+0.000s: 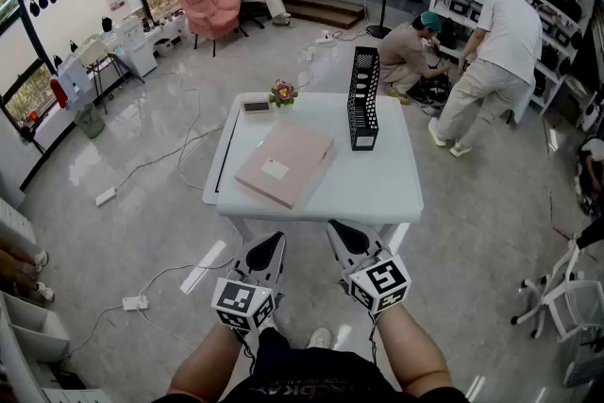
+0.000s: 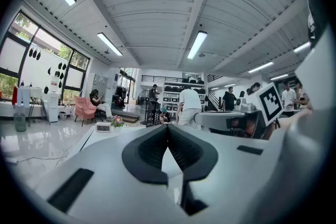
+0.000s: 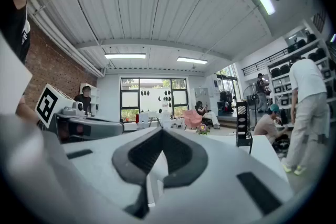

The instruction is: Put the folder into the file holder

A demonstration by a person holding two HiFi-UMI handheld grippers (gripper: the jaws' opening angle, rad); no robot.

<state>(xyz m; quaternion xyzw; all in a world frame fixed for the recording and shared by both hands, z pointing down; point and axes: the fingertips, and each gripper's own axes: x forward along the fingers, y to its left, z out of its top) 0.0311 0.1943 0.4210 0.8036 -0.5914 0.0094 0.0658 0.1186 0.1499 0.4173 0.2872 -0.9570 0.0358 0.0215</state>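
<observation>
Both grippers, left gripper [image 1: 261, 252] and right gripper [image 1: 347, 241], sit closed and empty just short of the table [image 1: 396, 189], so nothing's started yet: the pink folder [image 1: 285, 163] lies flat beside the upright file holder [image 1: 363, 99], ready to grab.

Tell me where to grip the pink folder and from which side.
The pink folder lies flat and skewed on the white table, so only its thin edge can be pinched. I'd take the near corner, closest to the table's front edge, coming in low and level from the person's side. The black mesh file holder stands clear on its right.
</observation>
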